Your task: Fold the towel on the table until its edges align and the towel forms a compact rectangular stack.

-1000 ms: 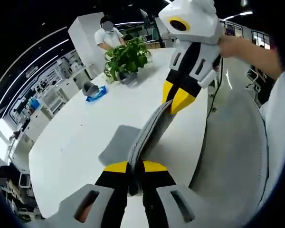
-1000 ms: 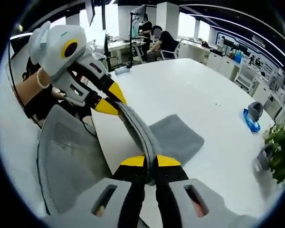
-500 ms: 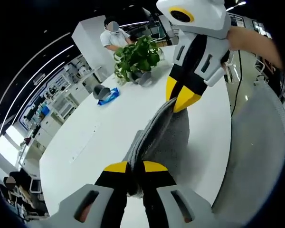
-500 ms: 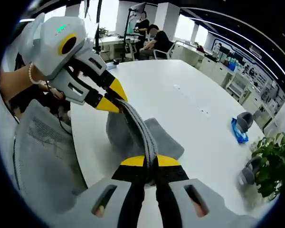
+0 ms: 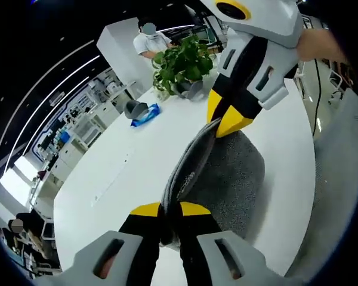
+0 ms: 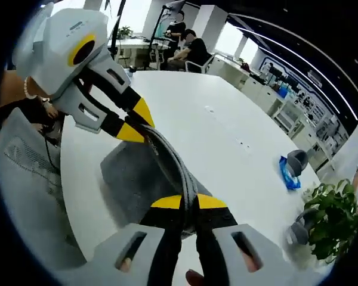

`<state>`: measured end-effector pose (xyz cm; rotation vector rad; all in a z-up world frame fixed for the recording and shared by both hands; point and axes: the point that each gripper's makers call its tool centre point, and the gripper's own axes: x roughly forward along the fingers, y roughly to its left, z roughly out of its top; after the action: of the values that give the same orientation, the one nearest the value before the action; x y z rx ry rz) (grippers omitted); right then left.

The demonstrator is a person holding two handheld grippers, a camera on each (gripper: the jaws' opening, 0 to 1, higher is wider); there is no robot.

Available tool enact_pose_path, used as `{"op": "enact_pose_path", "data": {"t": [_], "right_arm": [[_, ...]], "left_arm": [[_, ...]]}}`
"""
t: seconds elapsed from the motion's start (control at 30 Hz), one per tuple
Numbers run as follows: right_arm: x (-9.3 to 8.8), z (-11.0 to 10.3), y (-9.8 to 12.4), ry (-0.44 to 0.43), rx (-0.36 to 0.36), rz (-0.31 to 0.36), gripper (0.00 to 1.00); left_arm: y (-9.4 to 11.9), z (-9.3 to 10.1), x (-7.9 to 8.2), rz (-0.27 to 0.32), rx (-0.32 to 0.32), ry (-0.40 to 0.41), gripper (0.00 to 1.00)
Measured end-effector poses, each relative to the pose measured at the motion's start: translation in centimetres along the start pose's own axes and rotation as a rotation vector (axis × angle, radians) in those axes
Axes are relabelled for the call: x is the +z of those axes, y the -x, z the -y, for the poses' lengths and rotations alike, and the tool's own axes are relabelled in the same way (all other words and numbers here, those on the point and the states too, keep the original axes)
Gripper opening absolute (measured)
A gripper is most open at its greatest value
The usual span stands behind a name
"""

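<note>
A grey towel hangs doubled over the white table, its top edge stretched between both grippers. In the left gripper view my left gripper is shut on one corner of that edge, and the right gripper pinches the other corner farther away. From the right gripper view, my right gripper is shut on the towel, with the left gripper clamped on the far end. The lower part of the towel rests on the table near its edge.
A potted green plant stands at the far end of the table, beside a grey and blue object. A grey chair sits at the table's edge. People sit in the background. A hand holds the left gripper.
Both grippers have carried the towel's held edge inward over the table. More of the towel now lies on the tabletop instead of hanging by the chair.
</note>
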<state>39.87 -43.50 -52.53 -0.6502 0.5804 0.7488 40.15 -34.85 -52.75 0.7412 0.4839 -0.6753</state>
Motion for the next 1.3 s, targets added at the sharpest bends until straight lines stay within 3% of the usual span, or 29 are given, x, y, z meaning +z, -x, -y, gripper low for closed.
{"op": "enact_pose_path", "data": {"t": [0.23, 0.5, 0.7, 1.03, 1.3], "right_arm": [[-1.4, 0.4, -3.1, -0.009, 0.001, -0.030, 0.05], [-2.9, 1.1, -5.7, 0.005, -0.032, -0.059, 0.06], [-4.2, 1.3, -7.4, -0.029, -0.025, -0.083, 0.07], [-4.9, 1.5, -8.4, -0.092, -0.016, -0.075, 0.12], [-4.5, 2.7, -7.3, -0.134, -0.064, -0.034, 0.19]], "left_arm": [[-2.8, 0.2, -1.8, -0.049, -0.023, 0.026, 0.10], [-5.4, 0.3, -2.8, -0.072, -0.033, 0.009, 0.11], [-7.0, 0.4, -3.7, -0.092, -0.056, 0.056, 0.12], [-7.3, 0.4, -4.2, -0.118, -0.078, 0.164, 0.13], [-7.2, -1.0, -4.1, -0.127, -0.015, 0.170, 0.14]]}}
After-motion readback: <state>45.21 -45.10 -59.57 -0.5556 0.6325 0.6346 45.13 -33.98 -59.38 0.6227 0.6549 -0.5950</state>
